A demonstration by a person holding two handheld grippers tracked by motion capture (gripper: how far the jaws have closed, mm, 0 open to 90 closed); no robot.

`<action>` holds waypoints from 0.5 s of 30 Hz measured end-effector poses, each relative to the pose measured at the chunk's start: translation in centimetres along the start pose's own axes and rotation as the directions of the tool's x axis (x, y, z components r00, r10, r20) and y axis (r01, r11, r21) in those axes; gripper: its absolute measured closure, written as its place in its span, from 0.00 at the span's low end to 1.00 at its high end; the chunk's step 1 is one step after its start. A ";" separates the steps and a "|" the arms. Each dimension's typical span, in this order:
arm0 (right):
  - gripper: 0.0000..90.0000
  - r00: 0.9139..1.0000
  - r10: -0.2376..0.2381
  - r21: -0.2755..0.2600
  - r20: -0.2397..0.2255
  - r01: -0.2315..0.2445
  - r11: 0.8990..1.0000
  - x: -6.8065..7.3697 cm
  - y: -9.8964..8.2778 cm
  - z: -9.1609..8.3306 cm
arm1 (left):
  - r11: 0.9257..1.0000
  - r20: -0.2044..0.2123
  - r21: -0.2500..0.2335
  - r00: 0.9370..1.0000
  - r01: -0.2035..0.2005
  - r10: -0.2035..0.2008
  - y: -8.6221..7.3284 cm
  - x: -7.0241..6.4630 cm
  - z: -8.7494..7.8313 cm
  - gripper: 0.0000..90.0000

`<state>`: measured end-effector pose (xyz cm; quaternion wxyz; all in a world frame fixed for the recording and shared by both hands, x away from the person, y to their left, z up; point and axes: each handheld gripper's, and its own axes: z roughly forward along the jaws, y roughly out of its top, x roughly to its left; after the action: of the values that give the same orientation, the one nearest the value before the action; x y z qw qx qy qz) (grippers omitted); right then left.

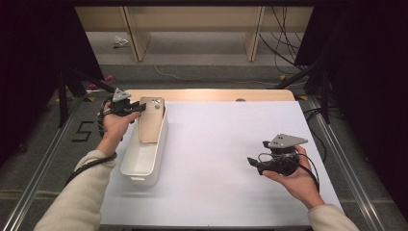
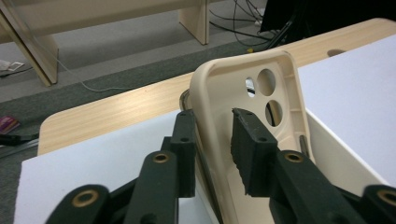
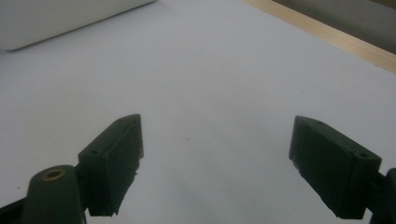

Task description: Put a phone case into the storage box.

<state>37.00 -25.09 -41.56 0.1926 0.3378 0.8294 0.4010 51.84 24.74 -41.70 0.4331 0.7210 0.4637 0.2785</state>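
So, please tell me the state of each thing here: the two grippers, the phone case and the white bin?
left gripper: jaws a little apart, one on each side of the phone case's edge; no clear press.
right gripper: jaws wide open, nothing between them, above the white mat.
phone case: empty, tilted, leaning in the white bin.
white bin: upright on the mat, no lid.

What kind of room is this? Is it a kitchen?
Probably not a kitchen; it looks like a lab or workshop set up for recording. A plain white table stands between dark curtains, loose cables lie on the floor behind it, and hand-held claw tools are in use, like the left claw.
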 end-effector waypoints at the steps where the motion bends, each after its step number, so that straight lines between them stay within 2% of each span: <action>1: 0.21 1.000 -0.001 0.000 0.000 0.001 1.000 0.0 0.0 0.0 | 1.000 -0.010 -0.001 1.000 -0.010 0.010 0.1 -0.1 0.1 0.75; 4: 0.21 1.000 -0.002 0.000 0.000 0.002 1.000 0.0 0.0 0.0 | 0.999 -0.019 0.005 0.999 -0.034 0.034 0.2 -0.3 0.2 0.72; 8: 0.21 1.000 -0.001 -0.001 0.000 0.001 1.000 0.0 0.0 0.0 | 1.000 -0.025 0.005 0.999 -0.021 0.021 0.2 -0.3 0.3 0.70; 12: 0.21 1.000 -0.002 0.000 -0.001 0.002 1.000 0.0 0.0 0.0 | 0.999 -0.022 0.008 0.999 -0.043 0.043 0.3 -0.5 0.4 0.67; 15: 0.21 1.000 -0.003 0.000 -0.001 0.003 1.000 0.0 0.0 0.0 | 0.999 -0.021 0.010 0.999 -0.041 0.041 0.3 -0.6 0.4 0.66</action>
<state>37.01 -25.07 -41.57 0.1929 0.3364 0.8300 0.4008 52.09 24.03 -41.60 0.4191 0.7294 0.4546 0.2926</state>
